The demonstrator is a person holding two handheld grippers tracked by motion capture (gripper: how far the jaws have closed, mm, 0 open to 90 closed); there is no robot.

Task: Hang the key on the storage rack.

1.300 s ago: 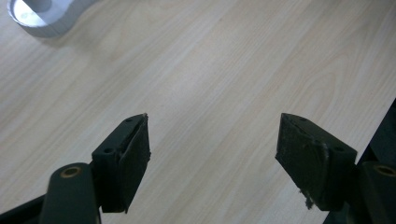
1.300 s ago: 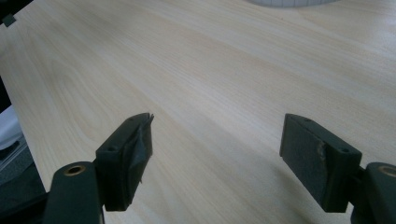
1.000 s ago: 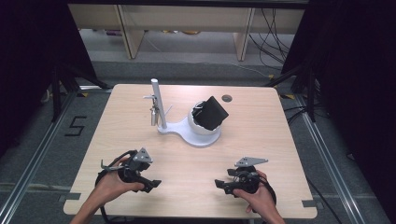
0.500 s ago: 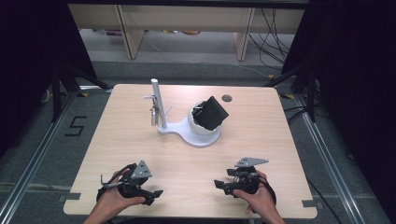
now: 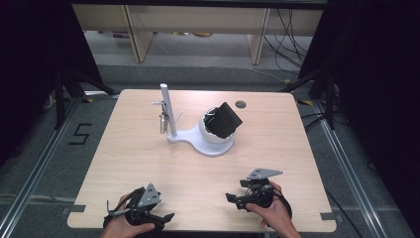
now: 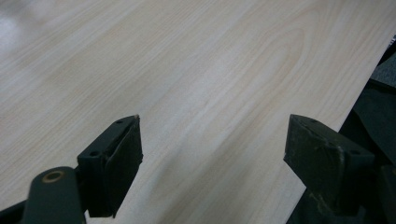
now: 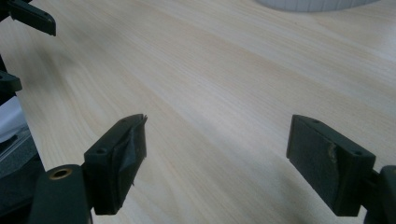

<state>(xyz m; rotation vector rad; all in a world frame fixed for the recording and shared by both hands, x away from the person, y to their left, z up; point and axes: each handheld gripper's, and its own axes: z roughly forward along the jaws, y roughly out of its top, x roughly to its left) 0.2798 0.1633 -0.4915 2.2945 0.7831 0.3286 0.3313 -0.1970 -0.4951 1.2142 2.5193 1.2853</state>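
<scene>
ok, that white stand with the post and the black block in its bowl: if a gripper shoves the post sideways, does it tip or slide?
Probably slides: the white stand has a broad flat base on the smooth wooden table. Pushed high on the post, it could rock instead. The black block sits tilted in the bowl, seemingly loose, so it may shift.

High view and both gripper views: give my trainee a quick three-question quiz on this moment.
1. True or false: the left hand-held gripper holds something.
2. What sits on the white stand: A) black box B) red cup C) book?
3. Fill in: the right hand-held gripper is above the ____.

Key: 1 false, its jaws are open over bare wood. 2 A. 3 table.
</scene>
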